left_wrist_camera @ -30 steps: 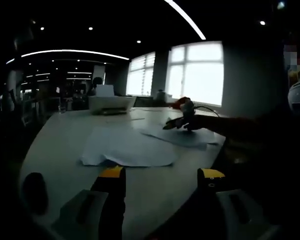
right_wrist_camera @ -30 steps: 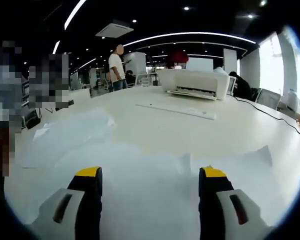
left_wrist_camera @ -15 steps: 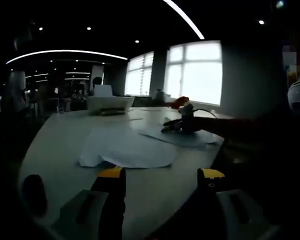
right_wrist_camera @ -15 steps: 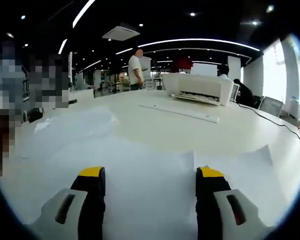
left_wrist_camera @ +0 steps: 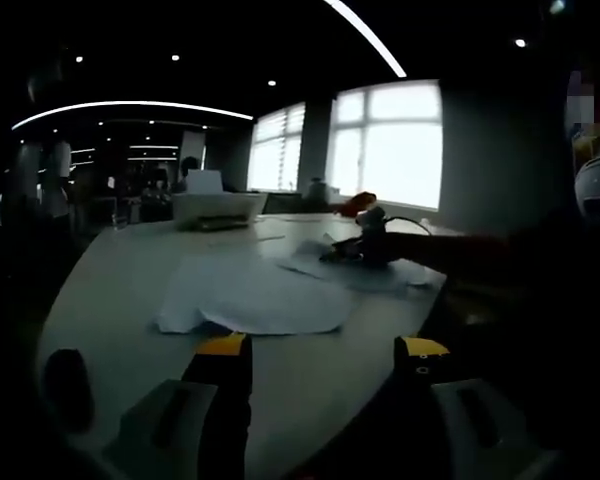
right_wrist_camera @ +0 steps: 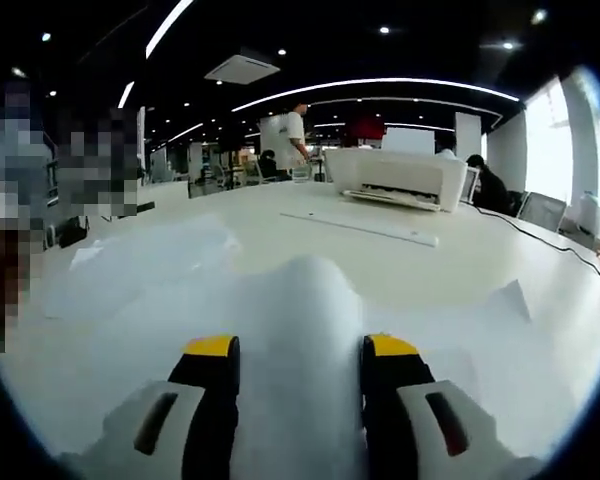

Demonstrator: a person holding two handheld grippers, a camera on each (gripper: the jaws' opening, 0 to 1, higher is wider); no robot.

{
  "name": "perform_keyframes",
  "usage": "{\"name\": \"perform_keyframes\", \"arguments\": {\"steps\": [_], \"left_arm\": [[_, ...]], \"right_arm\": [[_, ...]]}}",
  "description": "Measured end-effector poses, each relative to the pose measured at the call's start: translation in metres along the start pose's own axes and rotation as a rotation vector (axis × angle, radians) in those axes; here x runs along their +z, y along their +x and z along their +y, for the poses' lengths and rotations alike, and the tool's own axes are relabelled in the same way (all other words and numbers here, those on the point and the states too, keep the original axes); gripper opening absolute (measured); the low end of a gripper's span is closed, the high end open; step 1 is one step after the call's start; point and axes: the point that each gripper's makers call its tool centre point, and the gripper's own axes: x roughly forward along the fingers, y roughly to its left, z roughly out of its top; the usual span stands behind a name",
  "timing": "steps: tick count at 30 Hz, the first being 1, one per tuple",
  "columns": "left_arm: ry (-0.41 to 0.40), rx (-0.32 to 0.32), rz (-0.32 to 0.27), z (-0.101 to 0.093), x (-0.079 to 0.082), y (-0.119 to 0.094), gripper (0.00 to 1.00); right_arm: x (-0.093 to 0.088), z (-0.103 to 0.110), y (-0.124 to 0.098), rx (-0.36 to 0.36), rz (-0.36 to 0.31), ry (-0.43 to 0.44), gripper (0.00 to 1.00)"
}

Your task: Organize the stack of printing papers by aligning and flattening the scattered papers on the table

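White table (right_wrist_camera: 480, 250); paper (right_wrist_camera: 300, 330) humped between right gripper (right_wrist_camera: 300, 348) jaws.

— What kind of place are we looking at here?

— An open-plan office, no question. A long white table (right_wrist_camera: 460, 260) runs down the room with a white printer (right_wrist_camera: 395, 178) sitting on it and a keyboard (right_wrist_camera: 360, 226) just in front.

— And around it?

— Curved strip lights (right_wrist_camera: 380, 85) and recessed spots in a dark ceiling, a ceiling air unit (right_wrist_camera: 242, 67), big bright windows (left_wrist_camera: 390, 145). A person (right_wrist_camera: 293, 142) stands among desks further back, another sits beyond the printer.
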Motion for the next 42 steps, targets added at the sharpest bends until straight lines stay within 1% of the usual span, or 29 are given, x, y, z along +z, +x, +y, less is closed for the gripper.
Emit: {"name": "perform_keyframes", "arguments": {"steps": [1,4,6,7,11,16,19,24,30,35,39,42], "left_arm": [[-0.002,0.0,0.001,0.001,-0.001,0.001,0.6],[-0.009,-0.001,0.007,0.002,-0.005,0.003,0.6],[-0.011,-0.004,0.011,0.001,-0.007,0.003,0.6],[-0.011,-0.005,0.012,0.001,-0.007,0.003,0.6],[-0.011,0.0,0.007,0.002,-0.006,0.002,0.6],[-0.009,0.005,0.008,0.003,-0.005,0.002,0.6],[-0.01,0.003,0.008,0.002,-0.005,0.003,0.6],[-0.007,-0.003,0.006,-0.001,-0.004,0.003,0.6],[-0.006,-0.001,0.006,-0.002,-0.004,0.002,0.6],[-0.005,-0.002,0.001,-0.003,-0.004,0.003,0.6],[-0.006,-0.003,0.001,-0.002,-0.005,0.002,0.6],[-0.011,0.005,-0.002,0.001,-0.005,0.001,0.6]], "right_arm": [[0.0,0.0,-0.001,-0.002,0.001,0.001,0.32],[-0.001,0.002,-0.001,-0.003,0.001,-0.008,0.23],[0.0,0.005,-0.001,-0.006,0.002,-0.042,0.14],[0.0,0.006,-0.002,-0.007,0.001,-0.046,0.12],[0.003,0.004,-0.002,-0.014,-0.005,-0.066,0.09],[0.012,0.005,-0.01,-0.017,-0.038,-0.044,0.05],[0.018,0.007,-0.015,-0.021,-0.058,-0.045,0.05],[0.032,0.012,-0.03,-0.044,-0.126,-0.037,0.04],[0.047,0.016,-0.046,-0.059,-0.183,-0.046,0.03],[0.055,0.014,-0.055,-0.081,-0.21,-0.048,0.03],[0.062,0.016,-0.065,-0.086,-0.241,-0.038,0.02],[0.065,0.018,-0.068,-0.084,-0.258,-0.025,0.02]]}}
